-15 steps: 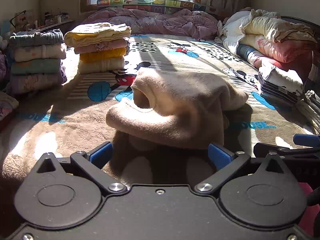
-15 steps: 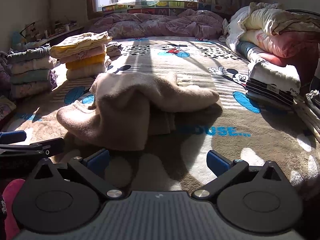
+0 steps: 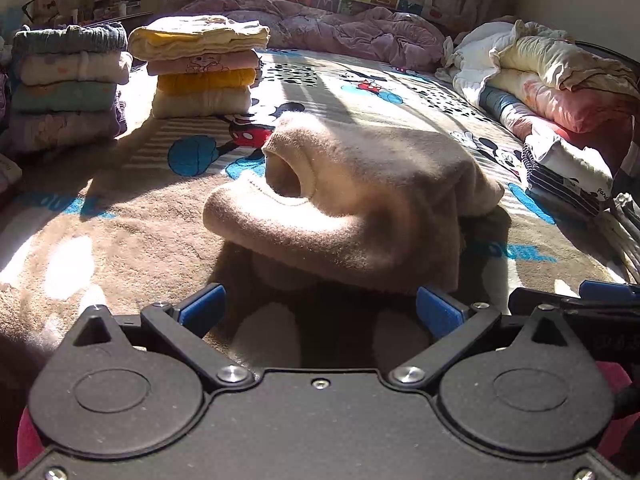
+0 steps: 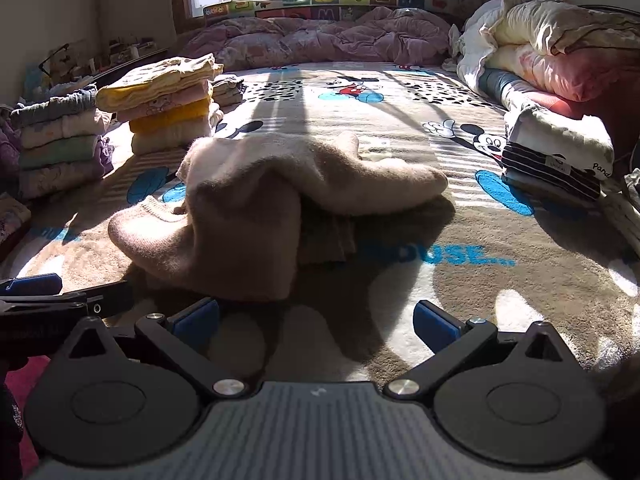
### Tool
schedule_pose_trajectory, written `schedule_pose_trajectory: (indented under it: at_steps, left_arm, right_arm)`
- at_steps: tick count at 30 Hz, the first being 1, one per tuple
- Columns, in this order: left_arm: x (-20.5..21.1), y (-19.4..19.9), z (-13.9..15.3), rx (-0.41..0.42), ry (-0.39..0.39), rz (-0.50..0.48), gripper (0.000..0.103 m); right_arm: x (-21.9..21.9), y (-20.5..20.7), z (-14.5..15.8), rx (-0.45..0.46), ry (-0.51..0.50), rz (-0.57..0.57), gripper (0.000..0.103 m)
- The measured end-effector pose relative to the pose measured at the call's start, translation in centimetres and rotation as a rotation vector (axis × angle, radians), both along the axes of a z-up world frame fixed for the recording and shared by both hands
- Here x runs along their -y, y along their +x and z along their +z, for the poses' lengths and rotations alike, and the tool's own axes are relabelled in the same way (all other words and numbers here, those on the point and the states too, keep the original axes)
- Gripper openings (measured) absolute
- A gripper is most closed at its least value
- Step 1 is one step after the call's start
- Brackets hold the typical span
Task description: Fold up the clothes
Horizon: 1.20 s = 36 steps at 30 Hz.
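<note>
Lies in a rough heap on the Mickey Mouse patterned plush blanket (image 3: 100,240): a beige fuzzy knitted sweater (image 3: 360,200), long axis running left to right across both views, neck hole turned toward the left. Sits dead ahead of the left claw (image 3: 320,306), just beyond its blue pads, both fingers spread and gripping nothing. Falls ahead and to the left of the right claw (image 4: 316,316) (likewise spread, empty), only the near hanging flap in line with its left finger. Left claw nearer, by judgement, to the near edge. Stand well apart at far left: two stacks of folded clothes (image 3: 200,72).
</note>
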<state>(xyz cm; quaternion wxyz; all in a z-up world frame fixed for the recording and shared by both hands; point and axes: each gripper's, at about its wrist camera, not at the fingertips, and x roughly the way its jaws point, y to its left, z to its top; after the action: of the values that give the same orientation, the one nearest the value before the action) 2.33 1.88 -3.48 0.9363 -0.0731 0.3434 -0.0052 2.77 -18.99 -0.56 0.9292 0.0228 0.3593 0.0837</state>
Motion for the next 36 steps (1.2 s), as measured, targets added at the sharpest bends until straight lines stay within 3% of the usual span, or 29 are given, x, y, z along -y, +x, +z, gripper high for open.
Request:
schedule_pose_trajectory:
  at_steps: [5,11,17,24,28,31,33,36]
  left_arm:
    - [-1.4,1.5,-2.3,-0.029,-0.080,0.037,0.103]
    - [-3.4,3.2,-4.7,-0.053,-0.263,0.079,0.103]
    - [-4.3,4.3,-5.7,-0.025,-0.388,0.110,0.103]
    - [-5.4,6.1,-5.5,0.018,-0.453,0.164,0.103]
    - [-5.4,8.0,-5.1,0.032,-0.413,0.197,0.102]
    - [-5.8,9.2,-5.1,0.043,-0.446,0.225,0.101]
    - [-5.5,9.7,-4.5,0.061,-0.441,0.222,0.098]
    - [-5.0,10.5,-3.5,0.089,-0.433,0.217,0.070]
  right_arm:
    - [0.2,1.9,-1.9,-0.043,0.002,-0.014,0.102]
    - [0.6,4.0,-4.6,-0.100,0.015,-0.021,0.102]
    - [1.0,5.3,-6.7,-0.144,0.040,-0.025,0.102]
    - [1.4,6.6,-8.1,-0.176,0.065,-0.013,0.102]
    - [1.8,7.0,-8.5,-0.182,0.088,-0.014,0.103]
    - [2.2,7.3,-8.8,-0.184,0.107,-0.015,0.102]
    - [2.9,7.3,-8.8,-0.177,0.157,-0.012,0.103]
    - [4.6,7.4,-8.9,-0.168,0.267,-0.010,0.103]
